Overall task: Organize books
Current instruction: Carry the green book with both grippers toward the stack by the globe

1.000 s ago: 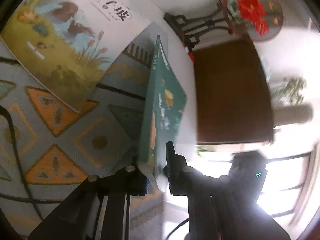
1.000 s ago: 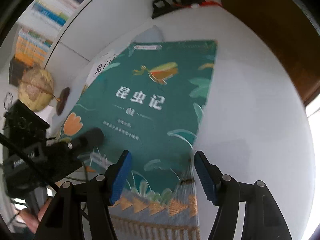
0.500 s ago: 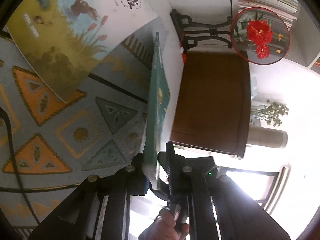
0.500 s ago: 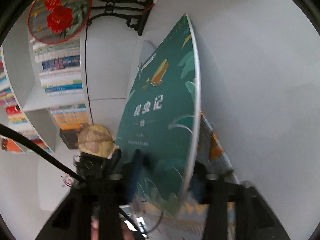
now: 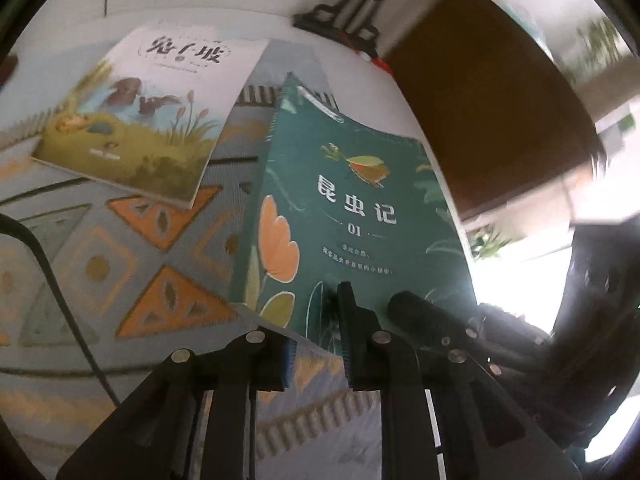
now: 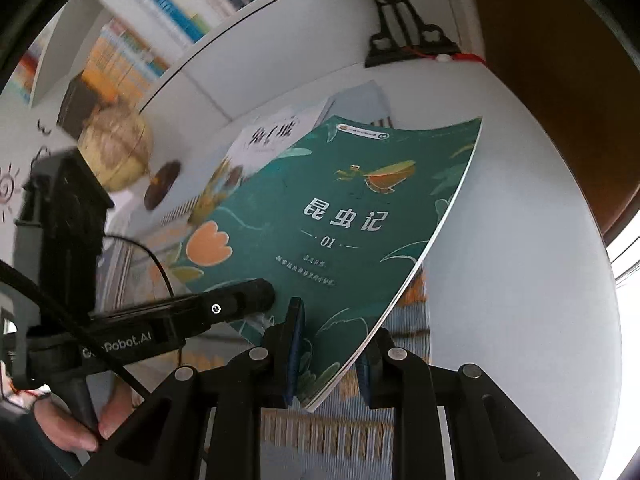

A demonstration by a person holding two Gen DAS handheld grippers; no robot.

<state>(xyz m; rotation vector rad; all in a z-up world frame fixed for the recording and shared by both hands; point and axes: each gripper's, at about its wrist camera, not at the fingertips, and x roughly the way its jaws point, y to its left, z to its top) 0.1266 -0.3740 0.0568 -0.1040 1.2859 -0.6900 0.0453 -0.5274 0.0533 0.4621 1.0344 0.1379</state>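
The right gripper (image 6: pixel 326 350) is closing on the near edge of the thin green paperback book with an insect on its cover (image 6: pixel 340 216); a second ago its jaws stood wide on either side of that edge, and now one blue pad lies on the cover and the other sits under the lower corner, so it looks clamped or all but clamped. The left gripper (image 5: pixel 318 334) grips the same near edge closer to the spine, though its jaws are easing open a little. Since the earlier views the book has swung from standing on edge to a sloped, cover-up pose, lifted off the patterned woven mat with orange triangles (image 5: pixel 132 264) on the round white table (image 6: pixel 520 240). The second book, a pale paperback with a meadow scene (image 5: pixel 144 108), lies flat on the mat beyond it. My reading is that control is passing to a shared two-handed hold, which should let the floppy green book be carried and laid squarely onto the other one.
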